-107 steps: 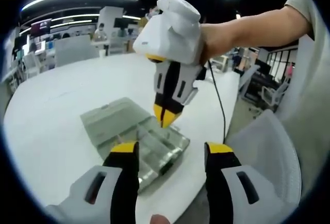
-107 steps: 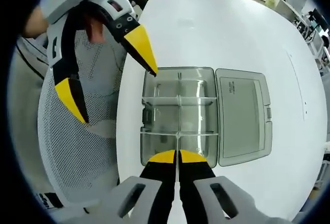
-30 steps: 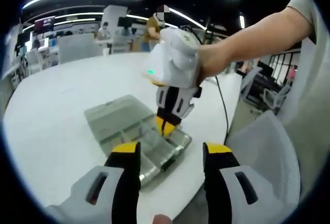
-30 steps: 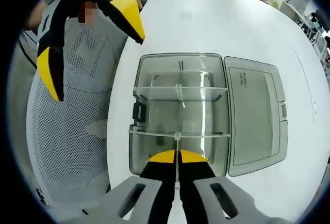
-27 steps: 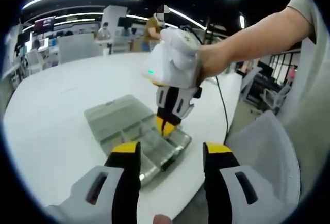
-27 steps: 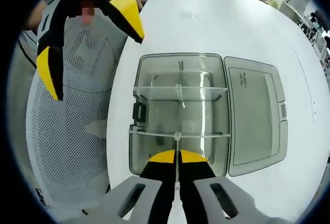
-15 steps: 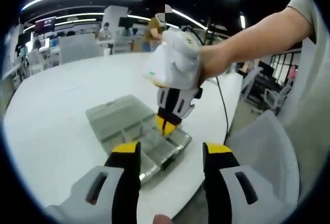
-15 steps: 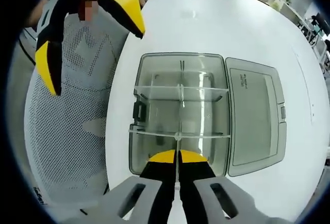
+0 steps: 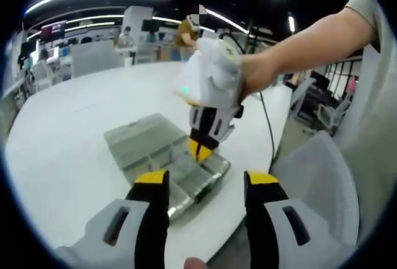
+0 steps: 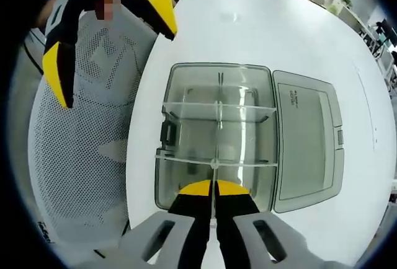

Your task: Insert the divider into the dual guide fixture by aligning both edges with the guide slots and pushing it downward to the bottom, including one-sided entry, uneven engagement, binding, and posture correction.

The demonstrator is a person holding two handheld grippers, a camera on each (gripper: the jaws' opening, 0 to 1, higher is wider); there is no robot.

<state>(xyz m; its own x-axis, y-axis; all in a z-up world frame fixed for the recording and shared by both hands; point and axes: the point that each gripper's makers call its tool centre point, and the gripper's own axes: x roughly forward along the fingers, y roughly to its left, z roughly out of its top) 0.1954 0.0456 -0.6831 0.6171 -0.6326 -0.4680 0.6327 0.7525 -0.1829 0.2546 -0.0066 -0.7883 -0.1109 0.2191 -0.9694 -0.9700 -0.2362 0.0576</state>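
Right gripper view: right hand-held gripper [image 10: 214,188] is clenched on a thin clear plastic divider [image 10: 215,210], seen edge-on between the yellow tips, at the near wall of one clear rectangular plastic organiser box [image 10: 216,136] on the white round tabletop [image 10: 260,33]. Box count: one, hinged lid [image 10: 304,142] open flat beside it; two clear cross dividers [image 10: 216,109] already seated, plus the one held. Left hand-held gripper [image 9: 201,185] hangs above the box with jaws spread, gripping nothing. My read: the divider is light, stiff but brittle, slick; pinch mid top edge, keep it square, or one side binds in its slot. White mesh chair [image 10: 80,157] sits beside the tabletop.
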